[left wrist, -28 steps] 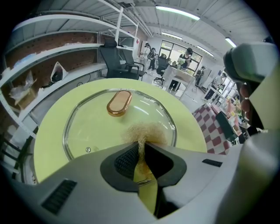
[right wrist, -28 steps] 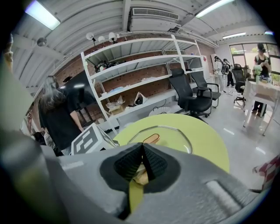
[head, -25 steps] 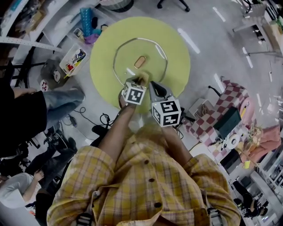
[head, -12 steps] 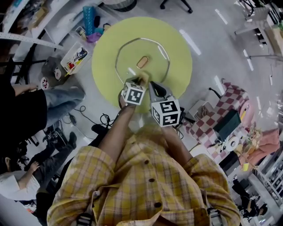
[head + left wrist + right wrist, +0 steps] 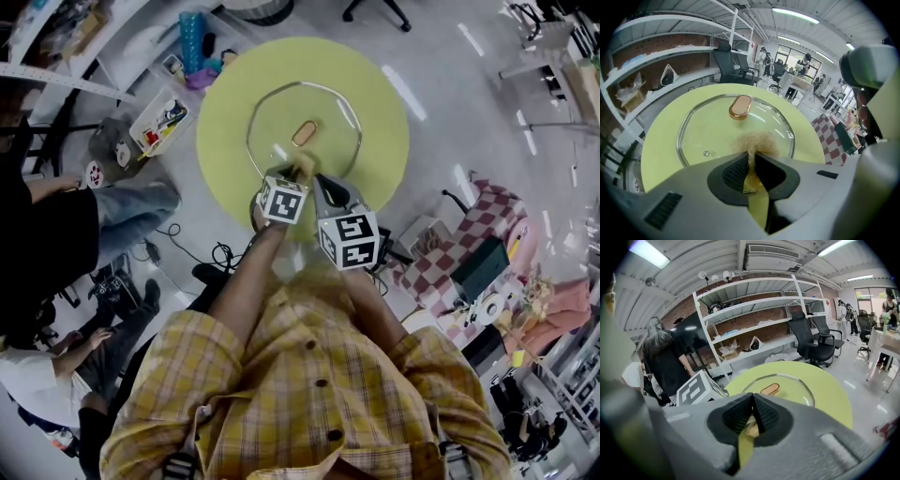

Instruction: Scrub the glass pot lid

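Glass lid (image 5: 281,112), bare table (image 5: 380,89) around, left gripper (image 5: 752,161) pinching scrubber (image 5: 757,140) at near rim, right gripper (image 5: 752,404) closed

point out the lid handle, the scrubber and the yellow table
lid handle (image 5: 740,106): left gripper view, middle of its copper-coloured top.
scrubber (image 5: 757,140): left gripper view, middle of the fuzzy tuft.
yellow table (image 5: 658,140): left gripper view, bare top at its left side.

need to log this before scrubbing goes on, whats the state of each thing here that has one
round clear glass pot lid: lying flat on the round yellow-green table, knob side up
oval copper-coloured knob: on top of the lid, nothing touching it
tan fibrous scrubbing wad: pinched, over the lid's near edge
left gripper: shut on the wad
right gripper: jaws together, nothing clearly held
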Tool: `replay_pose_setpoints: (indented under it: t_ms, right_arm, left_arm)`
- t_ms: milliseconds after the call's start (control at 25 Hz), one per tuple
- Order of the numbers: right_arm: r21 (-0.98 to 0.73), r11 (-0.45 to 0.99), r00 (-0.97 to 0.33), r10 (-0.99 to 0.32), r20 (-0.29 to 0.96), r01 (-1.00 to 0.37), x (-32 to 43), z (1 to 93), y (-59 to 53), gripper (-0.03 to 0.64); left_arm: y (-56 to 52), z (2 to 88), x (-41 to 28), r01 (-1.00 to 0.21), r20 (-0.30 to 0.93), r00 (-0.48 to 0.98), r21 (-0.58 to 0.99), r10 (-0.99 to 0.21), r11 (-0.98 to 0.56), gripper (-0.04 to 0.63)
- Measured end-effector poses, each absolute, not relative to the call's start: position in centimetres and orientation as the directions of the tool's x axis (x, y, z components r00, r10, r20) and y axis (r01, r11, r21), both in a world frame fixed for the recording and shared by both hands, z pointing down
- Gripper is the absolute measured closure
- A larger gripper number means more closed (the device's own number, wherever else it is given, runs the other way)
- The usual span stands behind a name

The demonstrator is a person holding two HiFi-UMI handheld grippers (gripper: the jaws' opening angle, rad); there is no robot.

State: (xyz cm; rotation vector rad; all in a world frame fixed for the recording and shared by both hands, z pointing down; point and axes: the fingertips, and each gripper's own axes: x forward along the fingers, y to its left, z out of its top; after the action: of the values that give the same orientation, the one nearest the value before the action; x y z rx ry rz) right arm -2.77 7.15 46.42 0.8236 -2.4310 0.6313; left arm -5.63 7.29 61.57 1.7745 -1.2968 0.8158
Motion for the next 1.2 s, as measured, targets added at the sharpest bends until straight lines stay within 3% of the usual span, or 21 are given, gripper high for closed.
replay_pose_setpoints:
  t_ms: [1200]
  right_arm:
    - [-0.249,0.727,-0.694,-0.408,0.593,-0.640,-3.5,47.4,6.3,0.620]
  left_arm:
    - [7.3,61.7,-7.0,-0.963,0.838,0.266,0.212,-0.476,-0.165,0.548]
